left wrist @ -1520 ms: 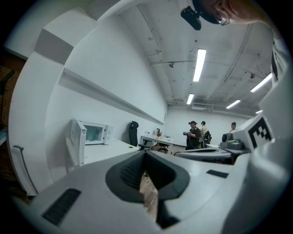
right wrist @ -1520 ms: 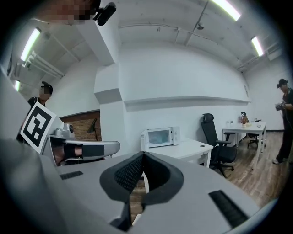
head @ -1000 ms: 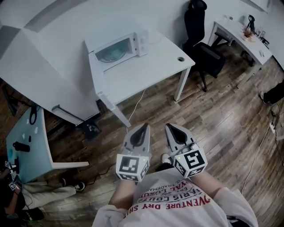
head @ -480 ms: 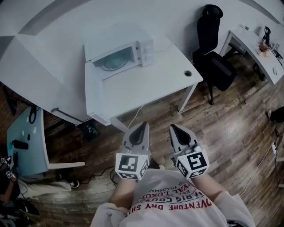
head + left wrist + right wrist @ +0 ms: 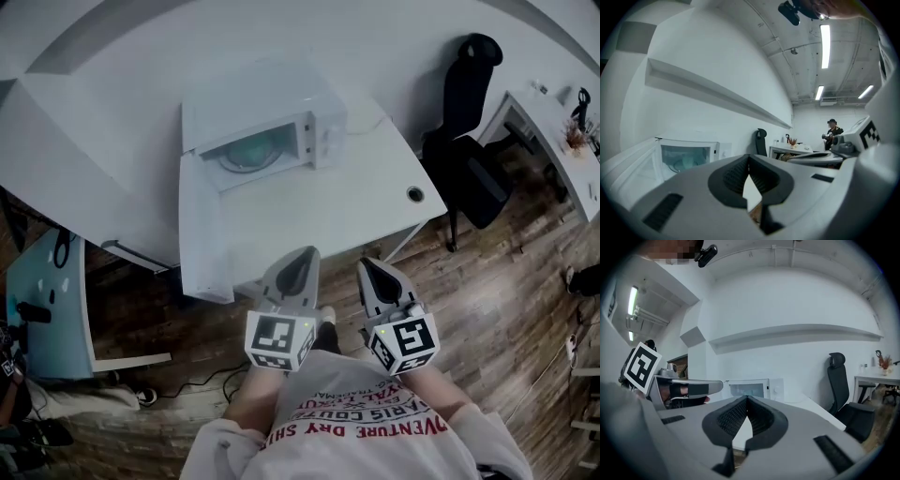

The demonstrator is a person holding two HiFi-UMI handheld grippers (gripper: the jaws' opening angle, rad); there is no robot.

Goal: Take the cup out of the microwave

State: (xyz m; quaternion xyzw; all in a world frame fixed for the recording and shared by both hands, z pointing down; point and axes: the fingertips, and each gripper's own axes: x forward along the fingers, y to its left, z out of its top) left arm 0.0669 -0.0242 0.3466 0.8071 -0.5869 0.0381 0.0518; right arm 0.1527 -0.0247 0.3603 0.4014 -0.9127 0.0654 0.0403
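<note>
Jaws of the left gripper [image 5: 303,255] and the right gripper [image 5: 368,266] are pressed together, empty, just short of the tabletop [image 5: 319,211]. This looks like the approach: the microwave [image 5: 272,112] seems open, and the cup inside is too faint to make out. Next, reach in and spread the jaws.

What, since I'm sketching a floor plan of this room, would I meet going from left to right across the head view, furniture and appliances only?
pale blue side table → microwave → black office chair → white desk. The table under the microwave overlaps it, so it is left out.
</note>
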